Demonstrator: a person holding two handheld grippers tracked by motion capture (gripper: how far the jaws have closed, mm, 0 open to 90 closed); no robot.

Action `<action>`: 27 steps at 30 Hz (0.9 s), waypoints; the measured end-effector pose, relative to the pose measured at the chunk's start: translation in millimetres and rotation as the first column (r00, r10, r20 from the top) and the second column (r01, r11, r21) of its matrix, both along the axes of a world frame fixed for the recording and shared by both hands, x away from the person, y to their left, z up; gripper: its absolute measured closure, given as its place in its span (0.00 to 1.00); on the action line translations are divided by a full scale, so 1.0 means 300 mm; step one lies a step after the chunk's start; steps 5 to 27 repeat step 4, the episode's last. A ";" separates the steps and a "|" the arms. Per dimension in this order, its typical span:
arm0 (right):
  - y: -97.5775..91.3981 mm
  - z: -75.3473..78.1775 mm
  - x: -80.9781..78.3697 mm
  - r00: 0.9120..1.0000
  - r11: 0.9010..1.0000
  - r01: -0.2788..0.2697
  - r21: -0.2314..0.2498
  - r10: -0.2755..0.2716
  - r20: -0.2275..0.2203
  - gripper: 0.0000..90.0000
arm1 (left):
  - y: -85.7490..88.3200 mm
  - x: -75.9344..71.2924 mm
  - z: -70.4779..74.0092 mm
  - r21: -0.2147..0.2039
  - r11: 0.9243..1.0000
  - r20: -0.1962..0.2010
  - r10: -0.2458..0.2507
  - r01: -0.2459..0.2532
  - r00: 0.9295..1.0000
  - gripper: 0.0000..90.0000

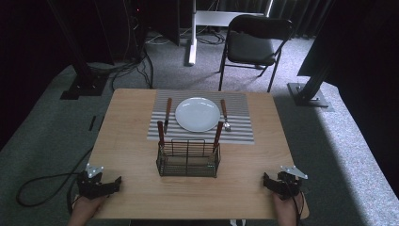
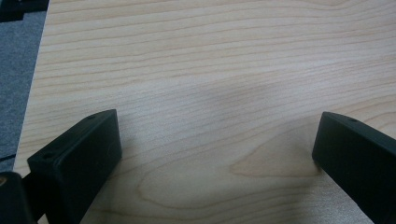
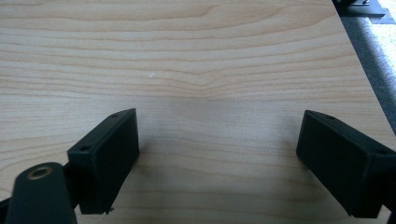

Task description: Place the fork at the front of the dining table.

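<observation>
My left gripper (image 1: 100,182) rests at the near left corner of the wooden table (image 1: 127,141), held by a hand. In the left gripper view the left gripper (image 2: 217,126) is open, with bare wood between its jaws. At the near right corner sits my right gripper (image 1: 281,181), and the right gripper view shows this right gripper (image 3: 219,122) open too, over bare wood. A black wire basket (image 1: 188,158) stands mid-table between them, with two brown-handled utensils (image 1: 161,133) upright at its far corners. Beyond it a white plate (image 1: 197,114) lies on a striped placemat (image 1: 240,134).
A knife (image 1: 167,113) lies left of the plate and a fork (image 1: 225,115) right of it. A black folding chair (image 1: 251,44) stands past the far edge. Cables trail over the grey carpet (image 1: 51,136) at the left. Black frame posts stand at both sides.
</observation>
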State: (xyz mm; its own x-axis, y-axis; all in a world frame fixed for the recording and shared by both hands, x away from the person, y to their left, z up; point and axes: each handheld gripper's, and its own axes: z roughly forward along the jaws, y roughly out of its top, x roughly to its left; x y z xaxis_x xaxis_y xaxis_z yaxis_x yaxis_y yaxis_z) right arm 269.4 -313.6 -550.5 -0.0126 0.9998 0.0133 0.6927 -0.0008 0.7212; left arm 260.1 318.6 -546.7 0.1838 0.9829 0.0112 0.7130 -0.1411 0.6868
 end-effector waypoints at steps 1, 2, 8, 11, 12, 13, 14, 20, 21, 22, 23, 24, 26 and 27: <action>0.000 0.000 0.000 1.000 1.000 0.000 0.000 0.000 0.000 0.14 | 0.000 0.000 0.000 0.000 1.000 0.000 0.000 0.000 1.000 0.01; 0.000 0.000 0.000 1.000 1.000 0.000 0.000 0.000 0.000 0.14 | 0.000 0.000 0.000 0.000 1.000 0.000 0.000 0.000 1.000 0.01; 0.000 0.000 0.000 1.000 1.000 0.000 0.000 0.000 0.000 0.14 | 0.000 0.000 0.000 0.000 1.000 0.000 0.000 0.000 1.000 0.01; 0.000 0.000 0.000 1.000 1.000 0.000 0.000 0.000 0.000 0.14 | 0.000 0.000 0.000 0.000 1.000 0.000 0.000 0.000 1.000 0.01; 0.000 0.000 0.000 1.000 1.000 0.000 0.000 0.000 0.000 0.14 | 0.000 0.000 0.000 0.000 1.000 0.000 0.000 0.000 1.000 0.01; 0.000 0.000 0.000 1.000 1.000 0.000 0.000 0.000 0.000 0.14 | 0.000 0.000 0.000 0.000 1.000 0.000 0.000 0.000 1.000 0.01; 0.000 0.000 0.000 1.000 1.000 0.000 0.000 0.000 0.000 0.14 | 0.000 0.000 0.000 0.000 1.000 0.000 0.000 0.000 1.000 0.01; 0.000 0.000 0.000 1.000 1.000 0.000 0.000 0.000 0.000 0.14 | 0.000 0.000 0.000 0.000 1.000 0.000 0.000 0.000 1.000 0.01; 0.000 0.000 0.000 1.000 1.000 0.000 0.000 0.000 0.000 0.14 | 0.000 0.000 0.000 0.000 1.000 0.000 0.000 0.000 1.000 0.01; 0.000 0.000 0.000 1.000 1.000 0.000 0.000 0.000 0.000 0.14 | 0.000 0.000 0.000 0.000 1.000 0.000 0.000 0.000 1.000 0.01; 0.000 0.000 0.000 1.000 1.000 0.000 0.000 0.000 0.000 0.14 | 0.000 0.000 0.000 0.000 1.000 0.000 0.000 0.000 1.000 0.01; 0.000 0.000 0.000 1.000 1.000 0.000 0.000 0.000 0.000 0.14 | 0.000 0.000 0.000 0.000 1.000 0.000 0.000 0.000 1.000 0.01; 0.000 0.000 0.000 1.000 1.000 0.000 0.000 0.000 0.000 0.14 | 0.000 0.000 0.000 0.000 1.000 0.000 0.000 0.000 1.000 0.01; 0.000 0.000 0.000 1.000 1.000 0.000 0.000 0.000 0.000 0.14 | 0.000 0.000 0.000 0.000 1.000 0.000 0.000 0.000 1.000 0.01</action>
